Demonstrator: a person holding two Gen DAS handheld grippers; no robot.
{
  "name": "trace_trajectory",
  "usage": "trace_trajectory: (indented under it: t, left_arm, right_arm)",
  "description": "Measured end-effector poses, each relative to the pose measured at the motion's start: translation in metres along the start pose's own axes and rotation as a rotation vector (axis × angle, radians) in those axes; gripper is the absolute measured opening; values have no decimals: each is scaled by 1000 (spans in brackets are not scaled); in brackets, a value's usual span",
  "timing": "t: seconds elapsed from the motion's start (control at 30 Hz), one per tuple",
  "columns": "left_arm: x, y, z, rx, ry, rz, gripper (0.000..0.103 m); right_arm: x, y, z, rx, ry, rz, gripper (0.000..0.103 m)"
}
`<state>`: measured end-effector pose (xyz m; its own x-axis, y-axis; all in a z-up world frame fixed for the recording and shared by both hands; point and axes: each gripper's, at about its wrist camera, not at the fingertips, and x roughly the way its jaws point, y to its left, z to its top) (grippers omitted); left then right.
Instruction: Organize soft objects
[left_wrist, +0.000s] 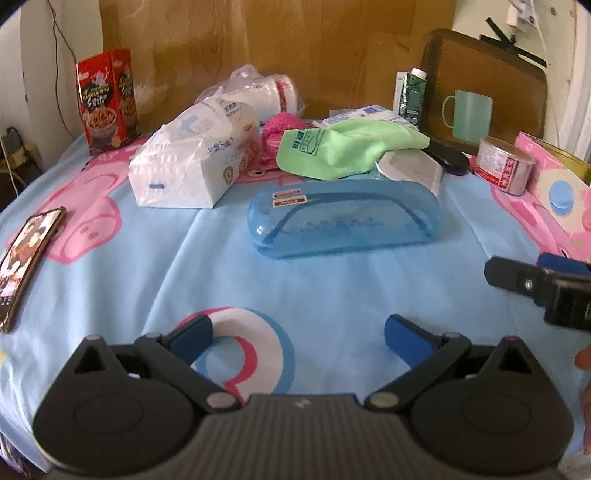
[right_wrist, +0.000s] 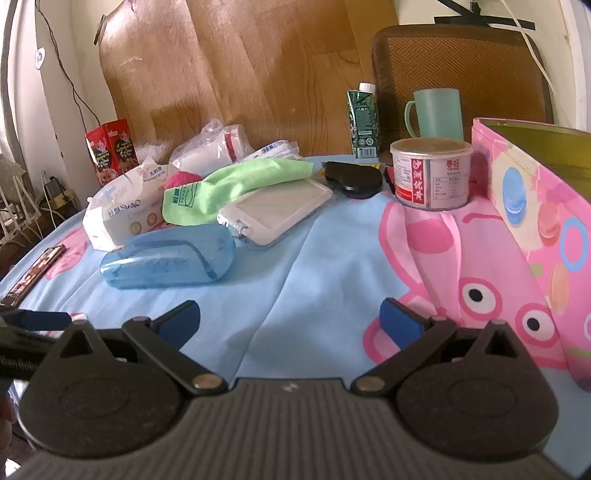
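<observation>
The green cloth (left_wrist: 351, 147) lies crumpled well ahead of the left gripper (left_wrist: 297, 334), draped partly over a white pouch (right_wrist: 275, 210) and beyond the blue plastic case (left_wrist: 345, 223); it looks light, limp and easy to bunch, so a pinch on its raised folded ridge seems best; the pink fluffy cloth (left_wrist: 275, 131) sits just behind it, beside the tissue pack (left_wrist: 192, 162); fingers of both grippers, the right gripper (right_wrist: 291, 321) included, stand wide apart over the bench (left_wrist: 207, 266), holding nothing.

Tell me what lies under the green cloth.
The green cloth lies over one end of a white flat pouch and beside a pink fluffy item. Anything else under it is covered.
</observation>
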<state>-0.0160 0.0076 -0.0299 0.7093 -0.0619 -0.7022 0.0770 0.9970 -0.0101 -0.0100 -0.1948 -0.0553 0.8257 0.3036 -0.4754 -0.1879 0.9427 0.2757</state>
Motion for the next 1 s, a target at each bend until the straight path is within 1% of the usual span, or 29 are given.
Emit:
trace_trajectory:
  t: [0.07, 0.13, 0.17, 0.3, 0.33, 0.37, 0.47, 0.5, 0.57, 0.63, 0.7, 0.8, 0.93, 1.0]
  left_arm:
    - [-2, 6, -2, -24, -19, -28, 103]
    - [-6, 14, -2, -73, -47, -65, 103]
    - [-7, 17, -4, -92, -62, -70, 103]
    - [-13, 22, -2, -97, -114, -35, 103]
    - [-15, 22, -2, -94, -129, -27, 103]
    - [-17, 23, -1, -92, -139, -26, 103]
    - [-19, 26, 2, -85, -156, -14, 103]
    - [-20, 27, 2, -83, -159, -9, 103]
    - [-21, 32, 4, -92, -164, -2, 103]
    - [-21, 39, 5, -111, -165, -2, 103]
    - [-21, 44, 5, -124, -164, -4, 103]
    - [-22, 49, 4, -123, -171, -4, 103]
    - [-24, 48, -1, -109, -213, -2, 103]
    - [-27, 47, -3, -108, -246, -16, 103]
  right_arm:
    - [0, -1, 0, 9, -4, 5, 103]
    - [-1, -3, 0, 19, -8, 12, 103]
    - [-1, -3, 0, 23, -9, 15, 103]
    - [-2, -4, 0, 28, -18, 17, 103]
    - [-2, -4, 0, 29, -22, 17, 99]
    - [-3, -4, 0, 30, -25, 17, 98]
    - [-4, -3, -1, 21, -37, 22, 91]
    - [-5, -2, -1, 16, -39, 24, 87]
    - [-6, -1, -1, 4, -46, 29, 83]
    - [-7, 1, -2, -10, -53, 34, 77]
    - [-7, 3, -2, -23, -57, 35, 74]
    - [-8, 4, -2, -37, -69, 36, 67]
    - [-9, 8, -3, -60, -82, 34, 66]
    - [-8, 9, -3, -69, -82, 34, 66]
